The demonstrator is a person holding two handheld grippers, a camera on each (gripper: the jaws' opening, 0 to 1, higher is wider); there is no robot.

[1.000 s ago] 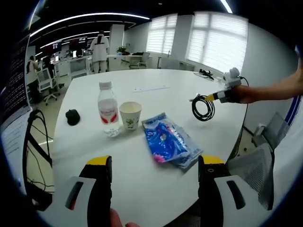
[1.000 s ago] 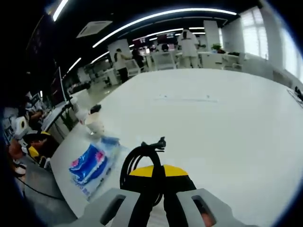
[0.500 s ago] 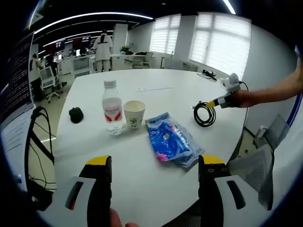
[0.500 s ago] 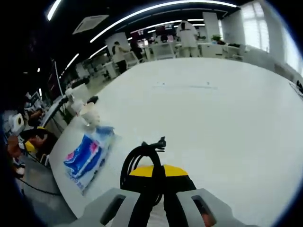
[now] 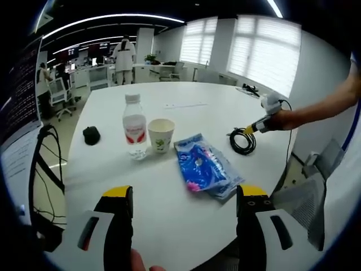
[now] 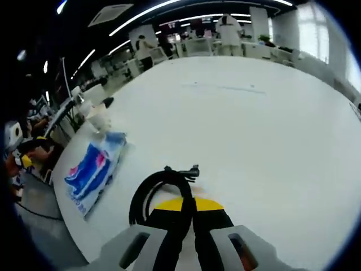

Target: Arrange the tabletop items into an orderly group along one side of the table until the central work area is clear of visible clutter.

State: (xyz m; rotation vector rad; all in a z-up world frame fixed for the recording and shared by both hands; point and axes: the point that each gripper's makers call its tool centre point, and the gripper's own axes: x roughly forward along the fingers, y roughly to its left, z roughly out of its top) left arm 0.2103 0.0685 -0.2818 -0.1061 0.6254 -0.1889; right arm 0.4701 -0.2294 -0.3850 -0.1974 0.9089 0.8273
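On the white table (image 5: 169,203) stand a water bottle (image 5: 134,126) with a red label and a paper cup (image 5: 161,135) side by side, with a blue snack packet (image 5: 203,167) lying to their right. A small black object (image 5: 91,135) lies to the bottle's left. My left gripper (image 5: 181,195) is open above the near table edge, nothing between its fingers. My right gripper (image 6: 186,204) is shut on a coiled black cable (image 6: 155,191), which rests on the table (image 6: 271,130); from the left gripper view that gripper (image 5: 248,130) holds the cable (image 5: 242,141) right of the packet (image 6: 90,171).
Black cables (image 5: 42,169) hang off the table's left side. An office chair (image 5: 302,203) stands at the right edge. A dark item (image 5: 248,88) lies at the far right rim. People and desks (image 5: 121,56) fill the room behind. Broad bare tabletop stretches beyond the cable.
The right gripper has lowered the coiled cable onto the table, a little closer to the packet. The left gripper has stayed in place.
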